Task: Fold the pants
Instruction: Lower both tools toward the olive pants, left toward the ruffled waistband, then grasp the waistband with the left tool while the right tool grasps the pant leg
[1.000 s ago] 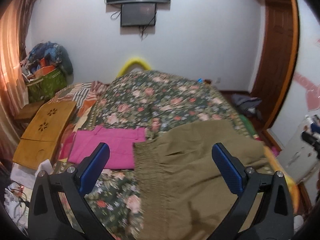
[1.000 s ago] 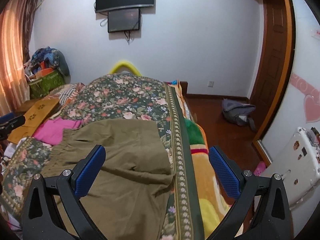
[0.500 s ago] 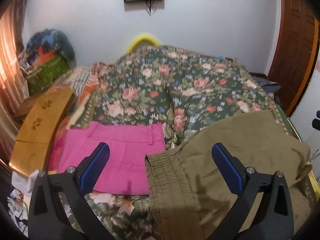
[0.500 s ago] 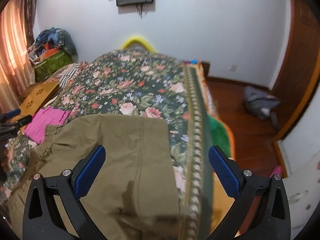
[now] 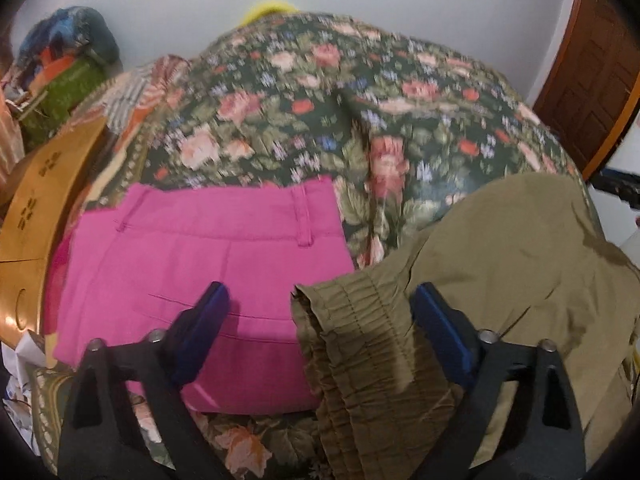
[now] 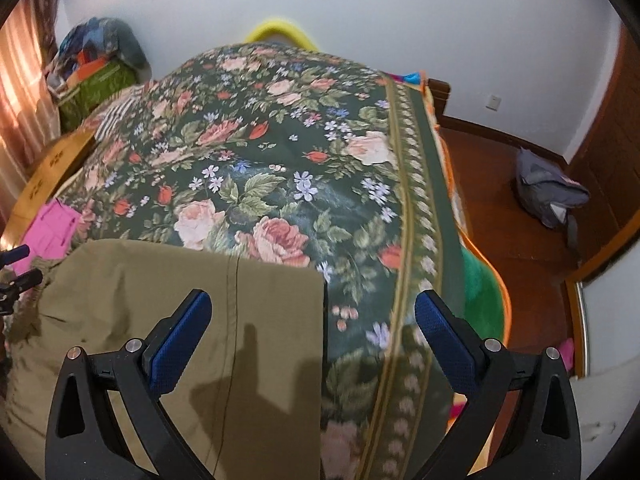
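Olive-green pants [image 5: 500, 280] lie spread on the floral bedspread [image 5: 320, 92]. Their gathered elastic waistband [image 5: 352, 332] sits between the fingers of my open, empty left gripper [image 5: 318, 312], just above the cloth. In the right wrist view the pants' leg end [image 6: 192, 300] lies flat, its right corner [image 6: 316, 280] between the fingers of my open, empty right gripper [image 6: 310, 312], which hovers low over it. The left gripper [image 6: 16, 276] shows at that view's left edge.
Folded pink pants [image 5: 200, 248] lie left of the waistband. A wooden lap table [image 5: 36, 208] is further left. The bed's right edge [image 6: 436, 208] drops to a wooden floor with a grey bag [image 6: 548, 196]. A green bag [image 6: 96, 88] sits far left.
Both grippers have dropped lower and moved forward toward the olive pants. The left one now straddles the waistband, the right one the leg-end corner. Both stay open.
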